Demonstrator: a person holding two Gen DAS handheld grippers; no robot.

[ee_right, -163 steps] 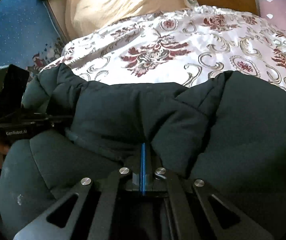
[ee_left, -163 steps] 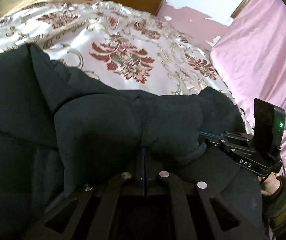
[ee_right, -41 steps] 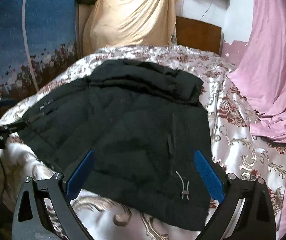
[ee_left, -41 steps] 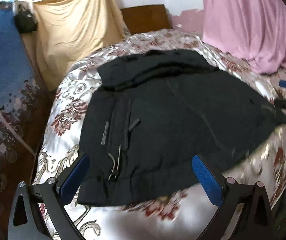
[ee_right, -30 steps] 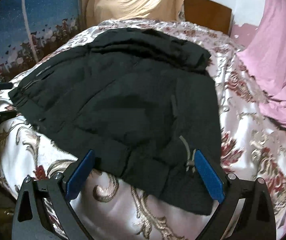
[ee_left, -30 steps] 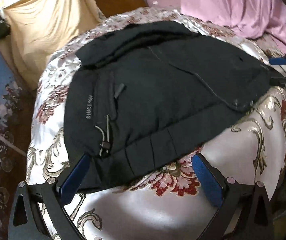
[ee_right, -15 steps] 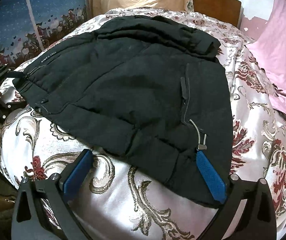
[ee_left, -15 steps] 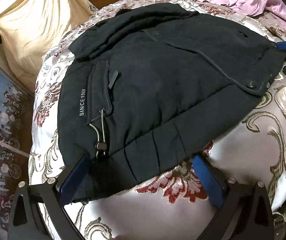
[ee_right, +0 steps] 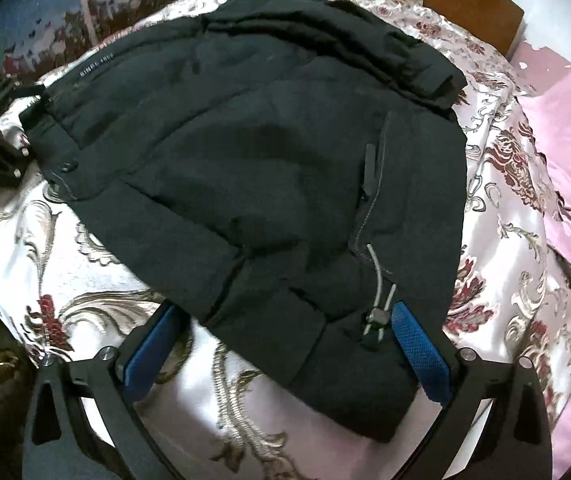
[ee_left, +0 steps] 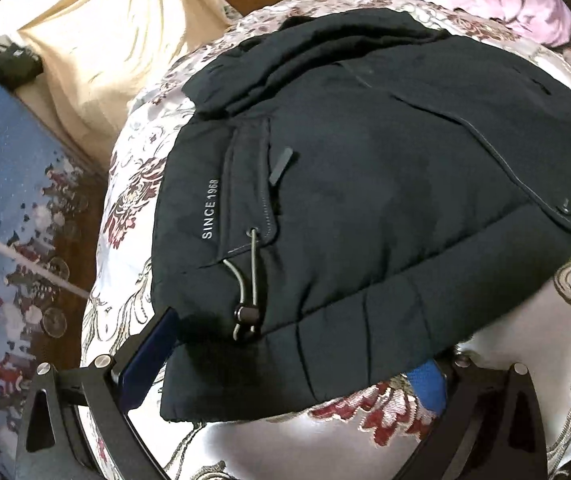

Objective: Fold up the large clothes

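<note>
- A bed (ee_left: 525,420) with a floral satin cover is filling both wrist views.
- A dark padded jacket (ee_left: 365,184) is lying spread across the bed, its hem nearest the cameras.
- The left gripper (ee_left: 285,376) is standing wide open, fingers straddling the hem's corner.
- The right gripper (ee_right: 285,344) is likewise gaping open at the opposite hem corner, gripping nothing.
- A drawcord toggle (ee_right: 377,316) is lying just beside the right gripper's blue pad (ee_right: 421,352).

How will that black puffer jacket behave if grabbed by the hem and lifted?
The black puffer jacket looks quilted and thick, so it will probably droop in bulky folds. The satin bedspread looks glossy, so it may slide. The drawcord toggle would likely dangle.
</note>
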